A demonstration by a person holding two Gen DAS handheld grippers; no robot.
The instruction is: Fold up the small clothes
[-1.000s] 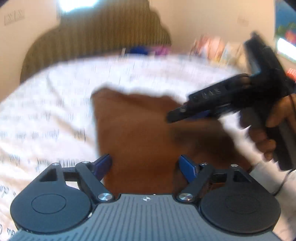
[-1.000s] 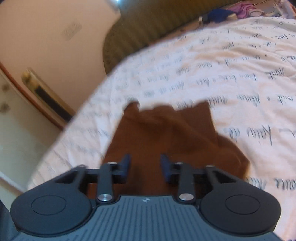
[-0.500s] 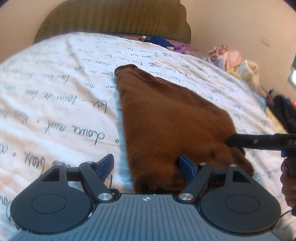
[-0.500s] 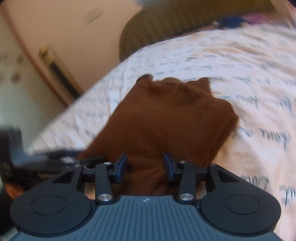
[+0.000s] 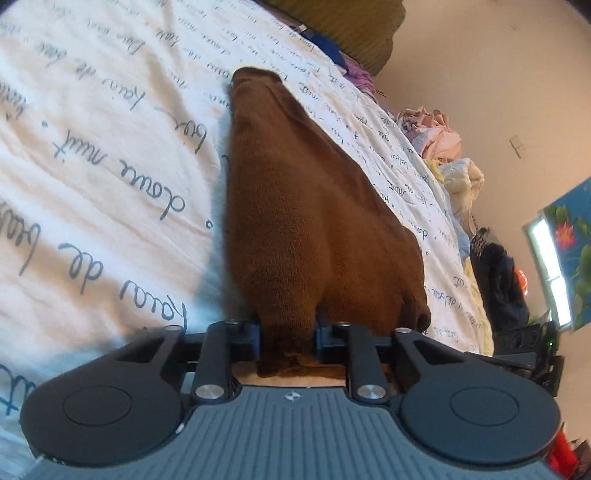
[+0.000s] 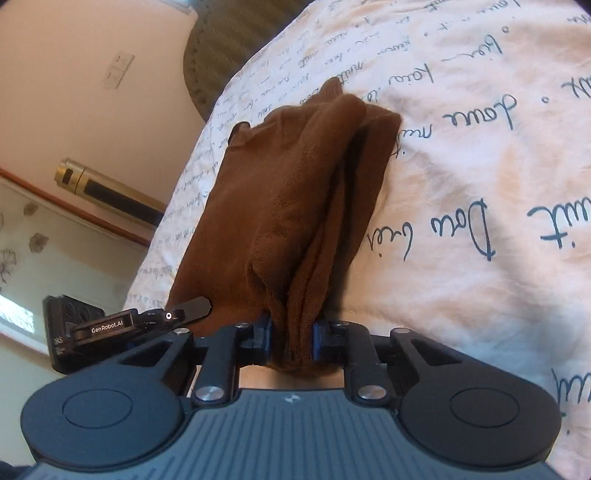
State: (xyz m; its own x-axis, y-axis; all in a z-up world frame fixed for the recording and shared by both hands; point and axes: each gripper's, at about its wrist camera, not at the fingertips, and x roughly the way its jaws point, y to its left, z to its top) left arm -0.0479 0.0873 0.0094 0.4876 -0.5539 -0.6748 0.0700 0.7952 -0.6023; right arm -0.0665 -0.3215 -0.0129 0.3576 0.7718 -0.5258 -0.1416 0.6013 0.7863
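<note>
While our left tongs (image 5: 288,341) have just been closing, they now pinch the near edge of the brown garment (image 5: 295,206), cloth bunched between the blue pads. Our right tongs (image 6: 291,341) have likewise just been closing and pinch a thicker gather of folds at the same near end; in the right wrist view the left tongs poke in from the left, just beside that edge. From both pinches the garment runs away from us across the bed, lying long and narrow on the white bedspread (image 5: 92,147), which is printed with dark handwritten script. Beyond it stands an olive ribbed headboard (image 5: 354,26). Loose clothes (image 5: 439,136) are heaped along the bed's far side, against a beige wall. A floral curtain (image 5: 569,251) hangs at a bright window.
</note>
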